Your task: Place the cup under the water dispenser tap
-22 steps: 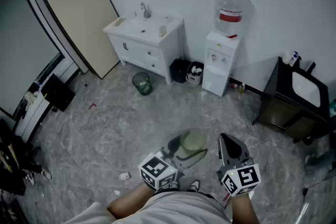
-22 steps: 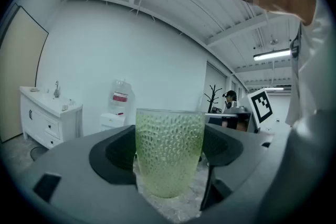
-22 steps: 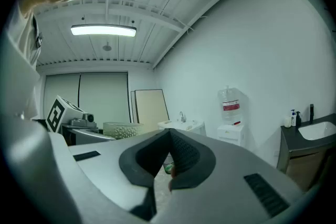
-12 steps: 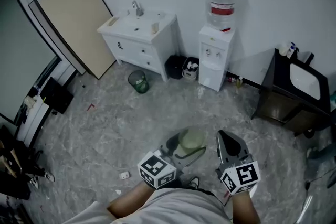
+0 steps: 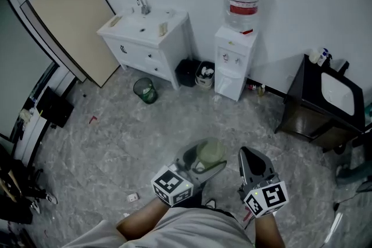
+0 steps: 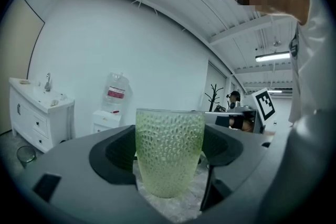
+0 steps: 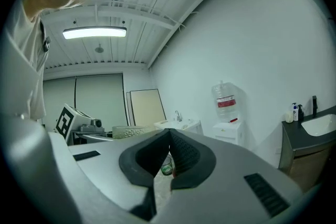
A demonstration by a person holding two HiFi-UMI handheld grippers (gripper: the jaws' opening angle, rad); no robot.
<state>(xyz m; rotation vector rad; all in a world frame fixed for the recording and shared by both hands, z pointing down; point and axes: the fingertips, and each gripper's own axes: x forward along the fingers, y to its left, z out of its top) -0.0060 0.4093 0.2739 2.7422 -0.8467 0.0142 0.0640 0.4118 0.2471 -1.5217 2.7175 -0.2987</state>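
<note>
Left gripper (image 5: 196,161) held level, jaws wide, pinching the green dimpled cup (image 6: 169,150) upright by its sides. In the head view the jaws hide the cup's base. Right gripper (image 7: 169,138) pressed together, nothing in it. Dispenser (image 5: 234,61) stands at the far wall, well apart from the cup. Its taps are too small to make out.

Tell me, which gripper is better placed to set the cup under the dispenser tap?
Left. The left gripper holds the green cup upright between its jaws, with the water dispenser ahead across the floor. The right gripper is shut and empty.
</note>
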